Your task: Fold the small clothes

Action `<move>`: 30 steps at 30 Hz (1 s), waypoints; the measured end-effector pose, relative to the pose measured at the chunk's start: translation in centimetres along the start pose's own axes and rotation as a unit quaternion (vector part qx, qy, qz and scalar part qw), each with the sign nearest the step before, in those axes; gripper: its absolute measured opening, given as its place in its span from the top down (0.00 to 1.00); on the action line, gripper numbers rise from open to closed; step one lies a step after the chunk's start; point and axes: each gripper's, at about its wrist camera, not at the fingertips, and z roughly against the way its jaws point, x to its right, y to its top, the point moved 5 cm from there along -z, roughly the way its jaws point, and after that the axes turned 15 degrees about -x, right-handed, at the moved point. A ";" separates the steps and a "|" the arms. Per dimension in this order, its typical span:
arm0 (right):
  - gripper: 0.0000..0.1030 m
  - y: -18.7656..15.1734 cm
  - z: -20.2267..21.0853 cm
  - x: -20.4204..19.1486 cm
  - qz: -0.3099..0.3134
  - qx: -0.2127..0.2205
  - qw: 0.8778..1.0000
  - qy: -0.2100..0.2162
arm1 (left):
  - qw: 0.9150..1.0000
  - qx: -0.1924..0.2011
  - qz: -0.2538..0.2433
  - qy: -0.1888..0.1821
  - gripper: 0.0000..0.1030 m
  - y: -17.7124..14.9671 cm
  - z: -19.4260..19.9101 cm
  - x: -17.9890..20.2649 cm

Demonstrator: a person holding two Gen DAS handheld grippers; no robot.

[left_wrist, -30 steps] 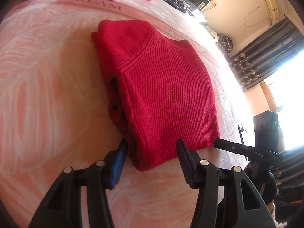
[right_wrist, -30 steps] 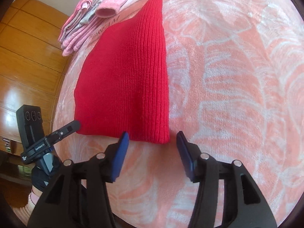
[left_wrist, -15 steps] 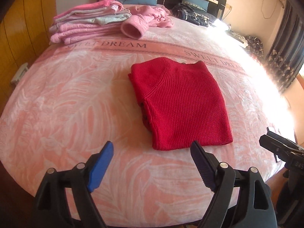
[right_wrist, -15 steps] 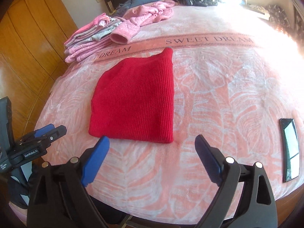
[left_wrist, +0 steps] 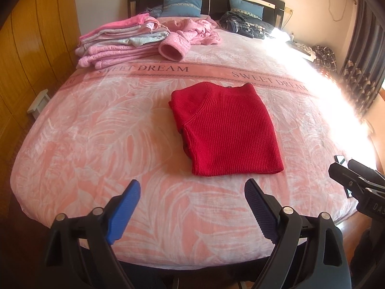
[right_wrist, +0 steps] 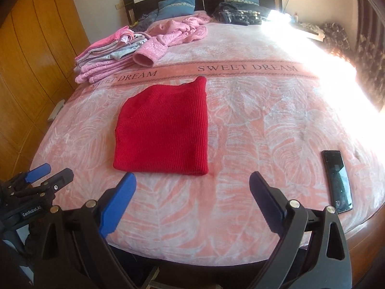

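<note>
The red knitted sweater (left_wrist: 226,132) lies folded on the bed (left_wrist: 96,149). The left tongs (left_wrist: 192,200) and right tongs (right_wrist: 192,192) are both released, near the bed's near edge.

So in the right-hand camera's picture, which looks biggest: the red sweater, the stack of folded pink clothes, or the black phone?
Largest to smallest as they appear:
1. red sweater
2. stack of folded pink clothes, though it lies farther from the camera, so it may really be bigger
3. black phone
</note>
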 end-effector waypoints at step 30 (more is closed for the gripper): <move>0.03 -1.1 3.1 -0.4 0.004 0.053 0.998 -0.046 | 1.000 -0.002 -0.007 0.022 0.14 -0.9 0.5 0.1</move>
